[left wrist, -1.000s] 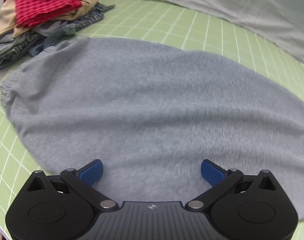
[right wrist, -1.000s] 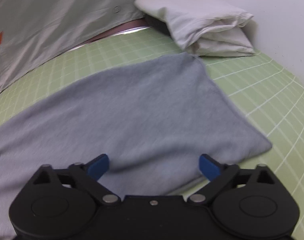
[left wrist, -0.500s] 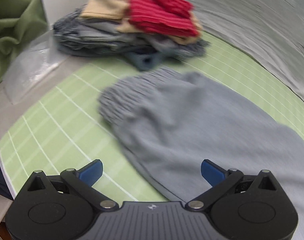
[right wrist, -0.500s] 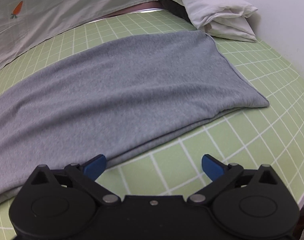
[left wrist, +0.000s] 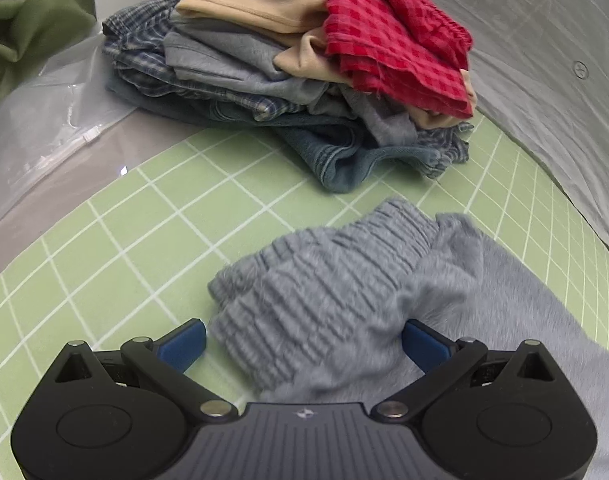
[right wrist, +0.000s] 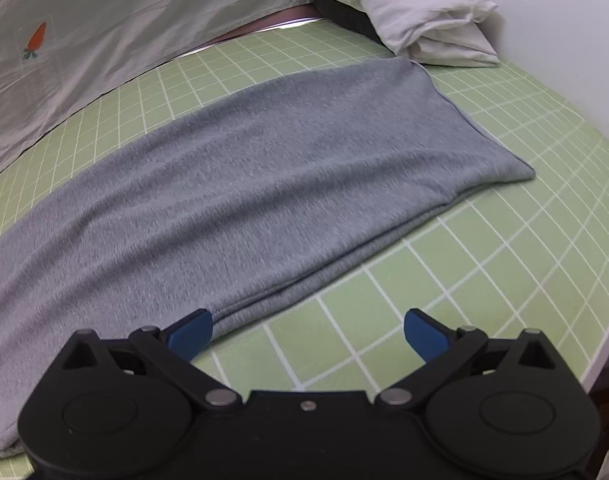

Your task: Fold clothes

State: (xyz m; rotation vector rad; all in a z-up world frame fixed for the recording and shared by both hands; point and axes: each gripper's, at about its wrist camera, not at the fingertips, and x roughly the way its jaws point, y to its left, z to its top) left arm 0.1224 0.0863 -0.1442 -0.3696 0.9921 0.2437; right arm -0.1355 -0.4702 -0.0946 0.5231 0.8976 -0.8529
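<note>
A green cutting mat (right wrist: pixel 504 264) ruled in white squares covers the counter, with a pale sheet bearing a small carrot print (right wrist: pixel 35 38) draped along its far edge. A grey fleece garment (right wrist: pixel 240 184) lies stretched flat across the mat, one end near a folded white cloth (right wrist: pixel 420 12). Its gathered elastic waistband (left wrist: pixel 324 284) sits bunched between the blue tips of the left hand-held gripper (left wrist: pixel 304 340), whose jaws are spread wide and clamp nothing. The right hand-held gripper (right wrist: pixel 308 330), equally wide open and empty, hovers at the garment's near folded edge. Behind the waistband stands a heap of clothes (left wrist: pixel 272 80), topped by a red checked piece (left wrist: pixel 392 36).
</note>
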